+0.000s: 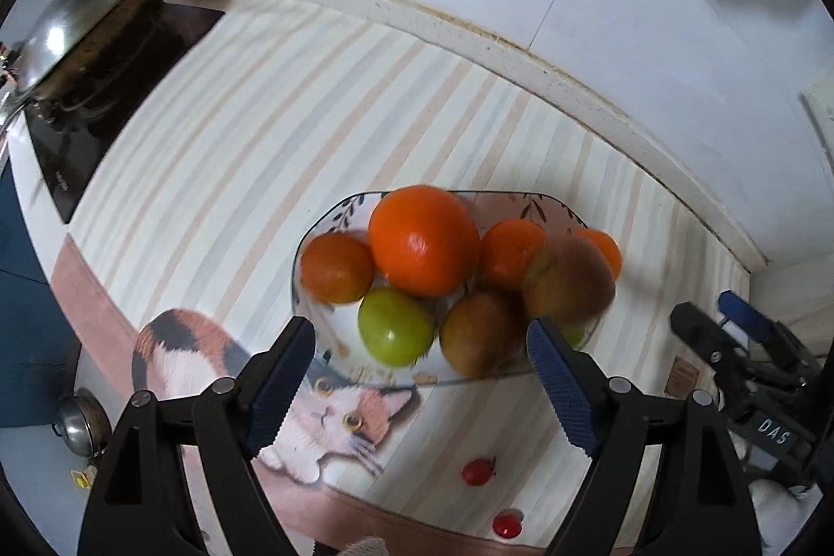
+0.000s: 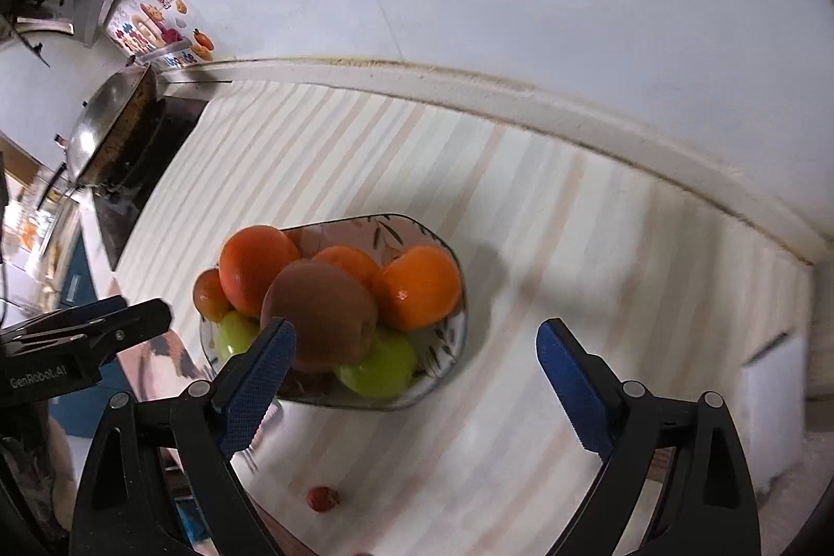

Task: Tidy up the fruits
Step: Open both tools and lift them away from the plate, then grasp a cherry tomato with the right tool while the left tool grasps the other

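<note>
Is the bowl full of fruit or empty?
Full. The bowl holds a heap of oranges, brown kiwis and green fruits.

Glossy glazed ceramic on the bowl [image 1: 552, 209] with painted leaves. Shiny, dimpled peel on the oranges [image 1: 423, 239]; smooth waxy skin on the green fruit [image 1: 394, 326]; dull, fuzzy brown on the kiwis [image 2: 320, 313]. Matt striped cloth [image 1: 292, 128] over the counter. Polished metal on the wok [image 1: 78, 19] — bright glare. Matt black plastic arms, knurled blue pads [image 1: 281, 386] on the left gripper [image 1: 422, 337].
</note>
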Demonstrator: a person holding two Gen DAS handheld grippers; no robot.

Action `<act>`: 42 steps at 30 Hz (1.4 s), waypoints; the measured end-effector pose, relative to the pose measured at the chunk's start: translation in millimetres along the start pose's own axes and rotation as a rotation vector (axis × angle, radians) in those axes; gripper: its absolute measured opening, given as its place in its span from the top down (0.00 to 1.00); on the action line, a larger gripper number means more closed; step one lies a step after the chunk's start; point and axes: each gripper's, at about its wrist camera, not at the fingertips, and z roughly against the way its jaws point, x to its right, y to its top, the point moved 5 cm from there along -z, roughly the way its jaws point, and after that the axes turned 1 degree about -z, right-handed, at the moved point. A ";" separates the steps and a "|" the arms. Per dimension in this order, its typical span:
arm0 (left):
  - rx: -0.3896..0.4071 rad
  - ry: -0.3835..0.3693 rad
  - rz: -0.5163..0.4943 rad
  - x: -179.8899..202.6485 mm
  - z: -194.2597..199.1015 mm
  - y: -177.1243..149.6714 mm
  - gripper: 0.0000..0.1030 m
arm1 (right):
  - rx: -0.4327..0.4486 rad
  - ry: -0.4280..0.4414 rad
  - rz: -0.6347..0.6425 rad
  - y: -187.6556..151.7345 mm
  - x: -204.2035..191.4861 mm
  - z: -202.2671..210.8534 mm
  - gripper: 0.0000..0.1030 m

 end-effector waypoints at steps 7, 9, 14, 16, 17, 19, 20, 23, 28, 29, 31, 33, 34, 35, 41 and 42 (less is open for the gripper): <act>0.078 0.063 -0.039 -6.4 50.0 -54.5 0.19 | 0.051 -0.028 -0.042 -41.5 -0.5 68.8 0.04; 0.093 0.075 -0.056 -6.8 67.2 -68.7 0.19 | 0.080 -0.041 -0.033 -51.3 -5.8 93.4 0.04; 0.129 0.053 -0.053 -8.8 104.7 -91.9 0.19 | 0.146 -0.043 -0.013 -71.2 -26.4 150.1 0.03; 0.145 0.047 -0.051 -9.2 118.1 -100.3 0.19 | 0.165 -0.038 -0.005 -78.6 -36.7 168.6 0.03; 0.154 0.043 -0.046 -10.2 125.8 -104.8 0.19 | 0.176 -0.036 -0.001 -82.5 -41.9 177.5 0.03; 0.168 0.034 -0.042 -10.0 136.2 -112.5 0.19 | 0.193 -0.030 0.002 -88.0 -50.7 191.4 0.03; 0.175 0.037 -0.043 -10.4 142.0 -116.9 0.19 | 0.202 -0.027 0.006 -92.0 -56.0 199.0 0.03; 0.197 0.034 -0.044 -11.3 154.9 -127.6 0.19 | 0.221 -0.025 0.018 -100.0 -67.3 214.0 0.03; 0.216 0.024 -0.049 -12.0 169.5 -138.6 0.19 | 0.248 -0.020 0.034 -112.9 -82.1 235.7 0.03; 0.222 0.023 -0.050 -12.4 172.7 -140.7 0.19 | 0.252 -0.020 0.036 -114.7 -84.2 238.3 0.03; 0.233 0.026 -0.055 -12.7 176.7 -142.2 0.19 | 0.263 -0.018 0.037 -118.1 -88.1 243.3 0.03; 0.240 0.023 -0.057 -12.3 179.3 -143.5 0.19 | 0.271 -0.021 0.038 -120.1 -91.2 247.4 0.03; 0.243 0.023 -0.058 -12.4 179.9 -143.8 0.19 | 0.273 -0.021 0.035 -120.4 -91.3 246.9 0.03; 0.248 0.024 -0.060 -12.2 180.8 -143.3 0.19 | 0.274 -0.017 0.030 -120.5 -91.1 246.7 0.03; 0.256 0.044 -0.063 -12.9 172.6 -138.0 0.19 | 0.248 -0.016 0.007 -117.1 -84.6 227.9 0.03; 0.252 0.058 -0.064 -14.1 167.1 -136.3 0.19 | 0.229 -0.010 0.002 -117.3 -82.3 218.3 0.03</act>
